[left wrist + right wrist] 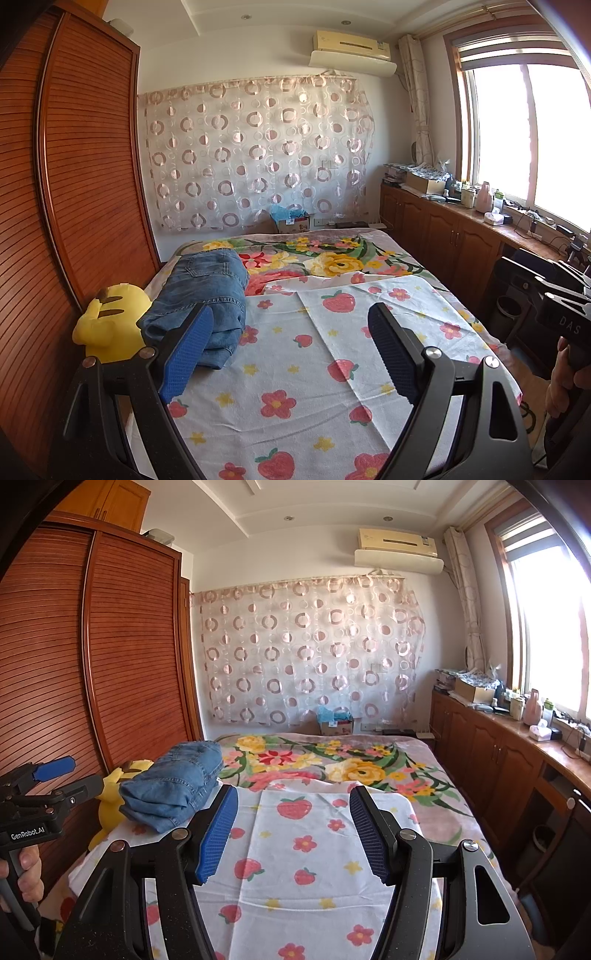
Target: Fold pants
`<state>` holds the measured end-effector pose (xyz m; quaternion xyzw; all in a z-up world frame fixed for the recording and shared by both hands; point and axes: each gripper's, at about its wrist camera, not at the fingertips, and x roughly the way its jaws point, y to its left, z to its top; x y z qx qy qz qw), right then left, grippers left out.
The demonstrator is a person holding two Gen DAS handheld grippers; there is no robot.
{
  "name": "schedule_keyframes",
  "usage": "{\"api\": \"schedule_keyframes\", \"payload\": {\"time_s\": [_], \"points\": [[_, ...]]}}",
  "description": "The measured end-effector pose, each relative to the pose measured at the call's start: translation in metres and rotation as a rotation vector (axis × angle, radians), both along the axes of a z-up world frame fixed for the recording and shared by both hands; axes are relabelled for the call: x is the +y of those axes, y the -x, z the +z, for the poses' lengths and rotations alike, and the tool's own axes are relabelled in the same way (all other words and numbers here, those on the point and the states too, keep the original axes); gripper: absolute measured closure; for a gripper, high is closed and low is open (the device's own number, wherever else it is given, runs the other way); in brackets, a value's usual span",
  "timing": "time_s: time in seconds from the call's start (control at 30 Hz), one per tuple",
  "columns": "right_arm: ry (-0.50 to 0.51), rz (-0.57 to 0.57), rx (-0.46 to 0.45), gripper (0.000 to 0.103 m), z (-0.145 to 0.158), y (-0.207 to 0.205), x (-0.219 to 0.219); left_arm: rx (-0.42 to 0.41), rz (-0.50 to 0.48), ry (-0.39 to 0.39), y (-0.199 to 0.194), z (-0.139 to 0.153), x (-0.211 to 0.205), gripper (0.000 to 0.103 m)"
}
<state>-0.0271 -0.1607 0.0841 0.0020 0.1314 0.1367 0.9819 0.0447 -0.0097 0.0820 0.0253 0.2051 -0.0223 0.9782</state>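
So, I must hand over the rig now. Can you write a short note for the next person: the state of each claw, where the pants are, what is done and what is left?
Left claw: open, holding nothing, raised above the strawberry sheet.
Right claw: open, holding nothing, also above the sheet.
Pants: the jeans lie folded in a compact stack on the left part of the bed, beside the yellow plush toy. Neither claw touches them.
Done: the folding looks finished.
Left: probably nothing, perhaps only straighten the stack. No other pants are visible on the bed.
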Motion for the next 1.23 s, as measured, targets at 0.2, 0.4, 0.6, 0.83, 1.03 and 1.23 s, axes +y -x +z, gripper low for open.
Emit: {"api": "schedule_keyframes", "payload": {"time_s": [0.2,0.4,0.6,0.83,1.03,1.23], "points": [[0.001,-0.001,0.000,0.038,0.0005,-0.0004,0.0004,0.000,-0.001,0.002,-0.0001,0.0003,0.0005,0.017],[0.000,-0.001,0.000,0.038,0.0014,-0.0014,0.0000,-0.001,-0.002,0.005,-0.0011,0.0003,0.0012,0.017],[0.001,-0.001,-0.001,0.038,0.0008,-0.0011,0.0009,-0.001,-0.001,0.003,-0.0011,0.0006,0.0014,0.017],[-0.001,-0.002,0.000,0.038,0.0002,-0.0010,0.0015,0.000,-0.001,0.004,-0.0005,0.0005,0.0015,0.017],[-0.001,-0.004,0.000,0.038,0.0003,-0.0014,0.0018,-0.001,-0.001,0.004,-0.0003,0.0004,0.0017,0.017],[-0.003,-0.004,0.001,0.038,-0.0009,-0.0010,0.0034,0.001,0.000,0.005,-0.0001,0.0003,0.0020,0.017]]}}
